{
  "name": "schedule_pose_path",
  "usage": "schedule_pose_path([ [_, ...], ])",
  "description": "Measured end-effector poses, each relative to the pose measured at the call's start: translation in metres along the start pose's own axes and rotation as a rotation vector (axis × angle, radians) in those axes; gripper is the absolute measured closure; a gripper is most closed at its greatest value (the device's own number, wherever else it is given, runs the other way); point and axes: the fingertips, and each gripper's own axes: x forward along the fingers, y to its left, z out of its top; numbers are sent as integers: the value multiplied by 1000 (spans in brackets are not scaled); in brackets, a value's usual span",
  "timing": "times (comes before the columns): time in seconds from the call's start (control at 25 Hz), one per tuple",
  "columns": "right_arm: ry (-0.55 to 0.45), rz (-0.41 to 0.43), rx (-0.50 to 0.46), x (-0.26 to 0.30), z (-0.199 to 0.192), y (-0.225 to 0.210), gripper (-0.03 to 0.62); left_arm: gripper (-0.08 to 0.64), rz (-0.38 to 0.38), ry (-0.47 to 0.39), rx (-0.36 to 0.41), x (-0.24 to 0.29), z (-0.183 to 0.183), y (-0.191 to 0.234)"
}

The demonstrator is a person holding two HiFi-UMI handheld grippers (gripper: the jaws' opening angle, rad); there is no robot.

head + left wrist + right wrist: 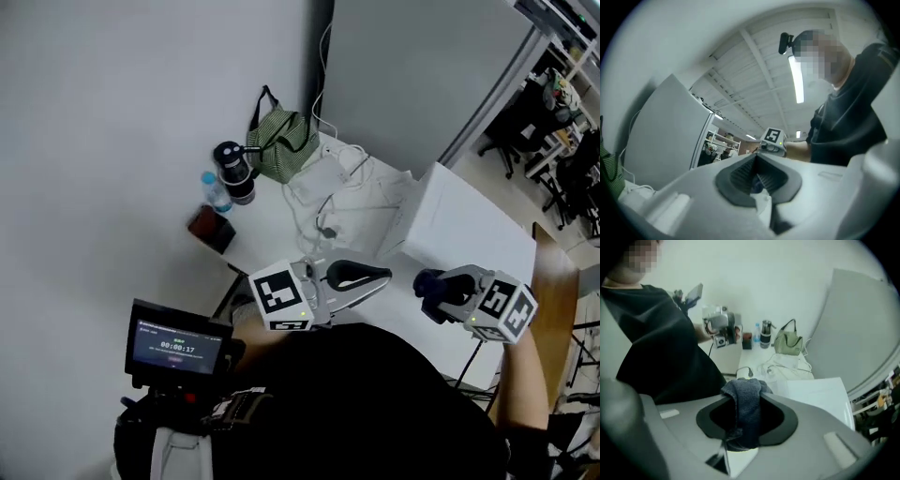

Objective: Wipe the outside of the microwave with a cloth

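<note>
Holds a dark blue cloth [747,411] in the right gripper [448,292], fingers pinched on its middle so that a fold bulges above them and the rest hangs below. Carries the left gripper [375,275] beside it, fingers closed tip to tip on nothing. Hangs both near the front edge of the white desk [272,230], touching neither desk nor appliance.

Takes for the microwave [469,220] the white box standing on the desk: sits just beyond the right gripper, ahead and a little to the right of its fingers in the right gripper view, with top face and near wall turned this way. Puts the cloth-bearing right hand plainly nearer than the left.

Judges the wiping not yet begun. Calls for a forward reach with the right hand to lay the cloth against the near wall or the top. Risks snagging the loose cables [323,211] lying on the desk left of the box.
</note>
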Motion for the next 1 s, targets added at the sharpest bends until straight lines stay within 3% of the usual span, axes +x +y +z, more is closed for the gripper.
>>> schedule_pose_path([
  [0.12,-365,22,37,-50,-27,51,476,556,16,51,43,38,-13,-75],
  [0.2,-521,50,57,-78,-54,90,476,555,18,55,20,60,-28,-126],
  [0.4,-726,85,120,-103,-113,151,474,556,-29,105,-78,67,-75,-198],
  [0.48,-828,75,191,-129,-146,191,474,556,-49,145,-76,71,-76,-240],
  [0.6,-947,28,302,-155,-177,247,472,555,-71,134,-83,64,-57,-281],
  [0.8,-1118,-29,454,-131,-173,306,469,555,-131,102,-118,11,-57,-309],
  [1.0,-1384,-122,577,-110,-110,367,468,555,-245,198,-134,-73,-67,-344],
])
